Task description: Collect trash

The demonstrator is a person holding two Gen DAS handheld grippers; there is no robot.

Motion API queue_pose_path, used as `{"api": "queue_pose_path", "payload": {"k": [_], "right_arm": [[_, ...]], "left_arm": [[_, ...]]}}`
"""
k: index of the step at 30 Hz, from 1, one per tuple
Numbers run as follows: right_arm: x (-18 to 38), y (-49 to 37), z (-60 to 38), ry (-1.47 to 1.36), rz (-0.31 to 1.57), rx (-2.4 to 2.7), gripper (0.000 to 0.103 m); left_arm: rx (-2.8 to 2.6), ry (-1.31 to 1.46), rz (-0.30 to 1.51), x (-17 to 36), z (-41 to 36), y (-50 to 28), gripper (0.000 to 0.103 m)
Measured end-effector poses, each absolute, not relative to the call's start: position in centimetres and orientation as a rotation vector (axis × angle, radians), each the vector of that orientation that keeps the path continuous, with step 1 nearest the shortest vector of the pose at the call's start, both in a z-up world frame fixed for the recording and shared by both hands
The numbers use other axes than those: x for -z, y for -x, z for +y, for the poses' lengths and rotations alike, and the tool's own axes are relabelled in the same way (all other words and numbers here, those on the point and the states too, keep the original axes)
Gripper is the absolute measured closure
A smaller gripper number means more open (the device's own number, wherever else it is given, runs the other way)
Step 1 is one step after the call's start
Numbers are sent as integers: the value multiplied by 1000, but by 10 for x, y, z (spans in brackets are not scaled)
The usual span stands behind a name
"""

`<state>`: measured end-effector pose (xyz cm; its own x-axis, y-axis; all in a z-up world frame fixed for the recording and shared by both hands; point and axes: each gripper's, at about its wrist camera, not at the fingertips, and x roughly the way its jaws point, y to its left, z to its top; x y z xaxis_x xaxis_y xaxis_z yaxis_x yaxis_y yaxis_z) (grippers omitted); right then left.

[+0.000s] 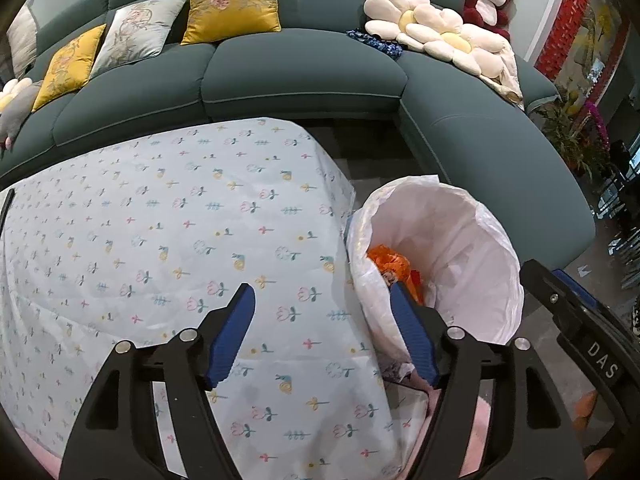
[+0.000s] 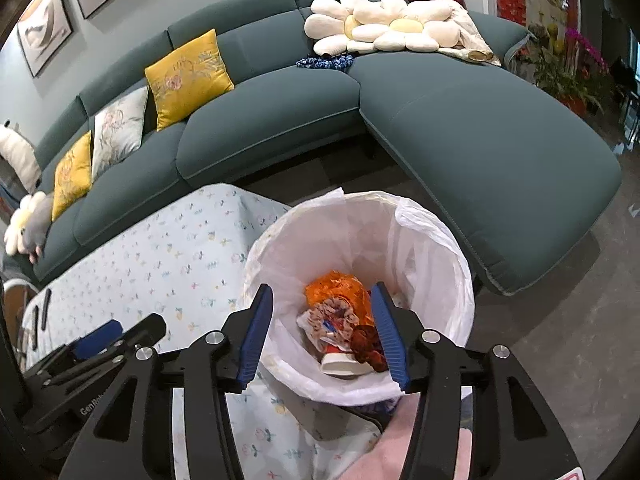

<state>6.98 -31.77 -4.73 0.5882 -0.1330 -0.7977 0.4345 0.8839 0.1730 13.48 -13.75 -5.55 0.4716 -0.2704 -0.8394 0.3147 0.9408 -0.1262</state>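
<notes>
A round bin lined with a white bag [image 1: 460, 216] [image 2: 360, 232] stands on the floor against the corner of the table. Inside lie an orange wrapper [image 2: 340, 286] [image 1: 390, 262], a crumpled patterned wrapper [image 2: 330, 318], a brown scrap [image 2: 368, 346] and a white cup [image 2: 340, 366]. My right gripper [image 2: 322, 288] hangs open above the bin's mouth with nothing between its fingers. My left gripper [image 1: 320, 288] is open and empty over the table's edge, its right finger overlapping the bin's rim. Each gripper shows in the other's view: the right [image 1: 580, 340], the left [image 2: 100, 340].
The table carries a pale floral cloth [image 1: 160, 240] [image 2: 160, 256], with thin dark items [image 2: 44, 308] at its far left. A teal corner sofa [image 1: 300, 76] [image 2: 480, 140] with cushions, flower pillows and a plush bear wraps behind. Potted plants [image 2: 560, 64] stand at right.
</notes>
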Motion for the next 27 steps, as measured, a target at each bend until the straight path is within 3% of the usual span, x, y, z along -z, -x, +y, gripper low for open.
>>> {"api": "queue_pose_path", "payload": {"k": [7,27], "right_arm": [[45,-56,-301,-317,882,341,34],[53,-34,-283,-243,894,375,19]], "left_arm": [[341,-70,1011,58,-127,-125,34],[293,-120,1001,69,-115,-103,26]]}}
